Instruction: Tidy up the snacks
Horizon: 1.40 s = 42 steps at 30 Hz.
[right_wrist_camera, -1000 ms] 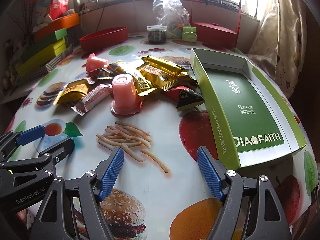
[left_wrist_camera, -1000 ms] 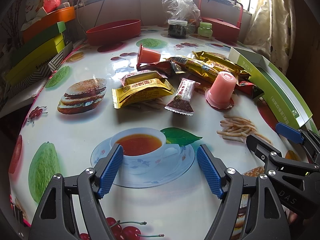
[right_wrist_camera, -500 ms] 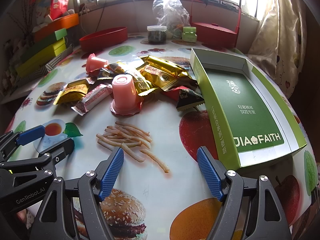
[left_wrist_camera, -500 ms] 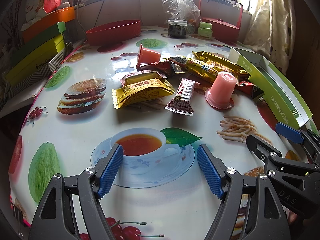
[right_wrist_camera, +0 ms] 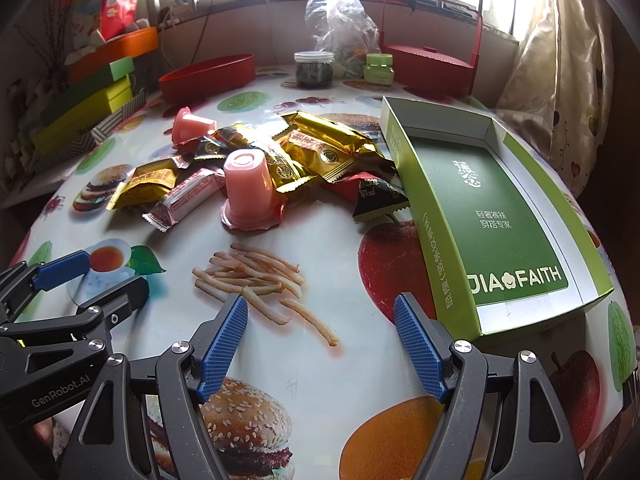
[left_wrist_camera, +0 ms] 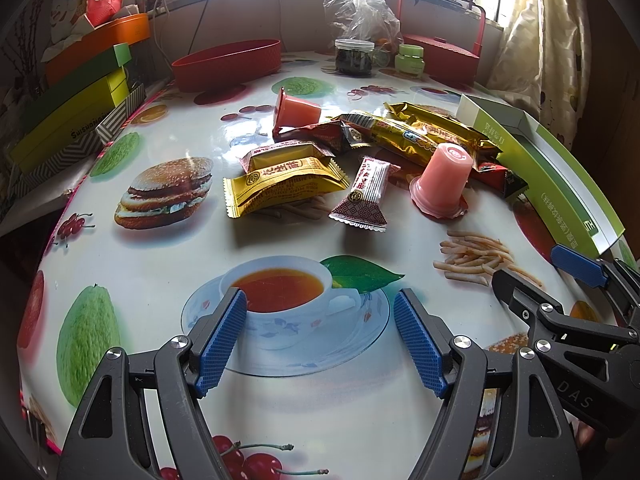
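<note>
Nothing has shifted over the last second: the left hand-held gripper and right hand-held gripper still hover agape and empty above the desk, the snacks remain piled beside the empty green box, so sorting has not begun.

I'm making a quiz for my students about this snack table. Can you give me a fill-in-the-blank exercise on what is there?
1. The green box is open and holds ____ snacks.
2. The nearer pink jelly cup stands ____ on its lid.
3. Both the left gripper and the right gripper have their jaws ____.
4. The jar at the far edge of the table has a ____ lid.

Missing words: no; upside down; open; white
</note>
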Available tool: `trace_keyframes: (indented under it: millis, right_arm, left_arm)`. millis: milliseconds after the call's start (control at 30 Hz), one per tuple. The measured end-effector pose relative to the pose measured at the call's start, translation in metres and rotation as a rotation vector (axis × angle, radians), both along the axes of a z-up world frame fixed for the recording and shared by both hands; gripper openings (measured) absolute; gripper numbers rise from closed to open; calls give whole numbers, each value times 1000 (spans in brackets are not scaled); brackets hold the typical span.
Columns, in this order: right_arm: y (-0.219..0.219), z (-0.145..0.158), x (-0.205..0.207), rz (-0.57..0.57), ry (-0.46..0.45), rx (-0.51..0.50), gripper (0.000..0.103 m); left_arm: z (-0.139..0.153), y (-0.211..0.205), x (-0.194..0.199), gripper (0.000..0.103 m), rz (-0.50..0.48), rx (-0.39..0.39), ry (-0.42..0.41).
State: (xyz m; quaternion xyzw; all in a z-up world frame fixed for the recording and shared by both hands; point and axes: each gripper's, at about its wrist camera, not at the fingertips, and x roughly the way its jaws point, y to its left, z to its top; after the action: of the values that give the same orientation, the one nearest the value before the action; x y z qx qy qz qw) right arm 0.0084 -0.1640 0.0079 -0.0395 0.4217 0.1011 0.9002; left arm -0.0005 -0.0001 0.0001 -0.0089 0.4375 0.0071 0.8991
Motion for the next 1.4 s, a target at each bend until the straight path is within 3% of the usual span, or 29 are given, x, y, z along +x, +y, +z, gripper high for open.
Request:
trace_keyframes:
  millis: [733,1000,1200,1400]
  right_arm:
    - [1,1,1,0,-1,1,76]
    - [5,9,9,22,-16,23,74]
    - [11,25,18,57,-80,77,73]
    - [15,24,40,66,-72,107,70]
  left_arm:
    - [-1,2,7,76,-11,-11,6]
    - [9,14,10,76,-49,-111,-2]
    - [16,24,17,76,-44,-134,-18]
    - [23,36,27,76,-67,-184,-41]
